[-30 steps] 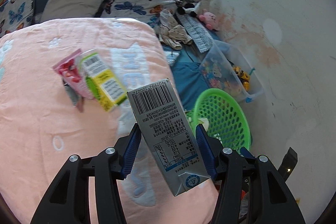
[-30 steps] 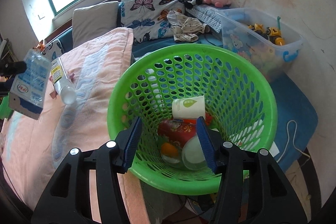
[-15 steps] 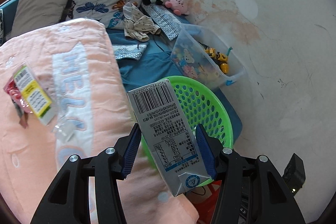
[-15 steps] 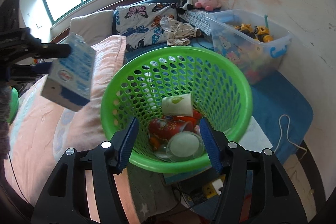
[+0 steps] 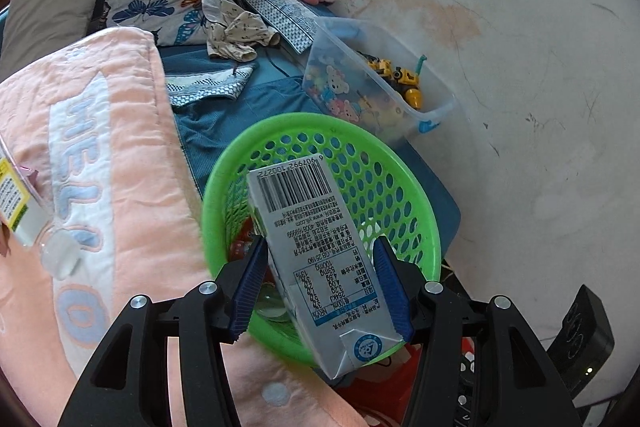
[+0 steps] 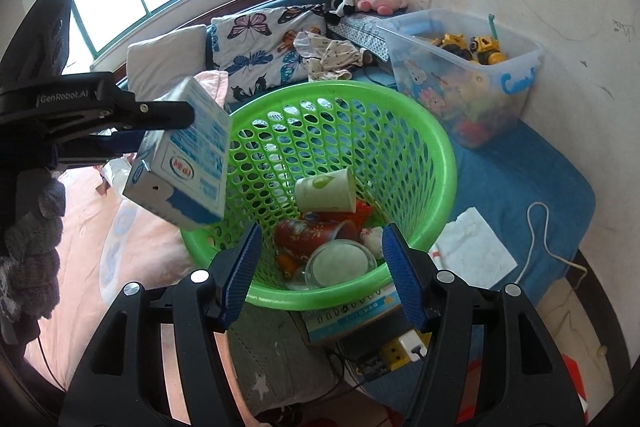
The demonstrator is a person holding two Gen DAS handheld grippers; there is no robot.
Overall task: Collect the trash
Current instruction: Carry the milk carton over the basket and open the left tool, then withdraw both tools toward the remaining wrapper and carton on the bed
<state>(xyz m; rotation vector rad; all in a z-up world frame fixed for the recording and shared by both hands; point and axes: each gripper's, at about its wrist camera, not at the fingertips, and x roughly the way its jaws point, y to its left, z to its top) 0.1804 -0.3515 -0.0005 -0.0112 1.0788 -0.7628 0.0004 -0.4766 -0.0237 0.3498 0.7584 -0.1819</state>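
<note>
A grey-and-blue milk carton (image 5: 296,195) is pinched between the blue pads of my left gripper (image 5: 320,243), which is shut on it. The carton hangs tilted over the near-left rim of the green mesh basket (image 5: 392,195). The right wrist view shows the same carton (image 6: 188,155) at the basket's (image 6: 440,147) left rim. My right gripper (image 6: 322,229) is open over the basket's near rim, with nothing between its fingers. Inside the basket lie a paper cup (image 6: 326,189), a red cup (image 6: 312,235) and a clear round lid (image 6: 340,263).
A pink blanket (image 5: 100,147) covers the bed to the left, with a yellow-labelled plastic bottle (image 5: 16,203) on it. A clear toy bin (image 6: 460,67) stands behind the basket by the wall. A white paper (image 6: 476,251) and a cord lie on the blue mat; a power strip (image 6: 400,343) sits below the basket.
My left gripper carried the carton rightward from above the pink blanket to over the basket. My right gripper's jaws widened a little and it drew back slightly.
</note>
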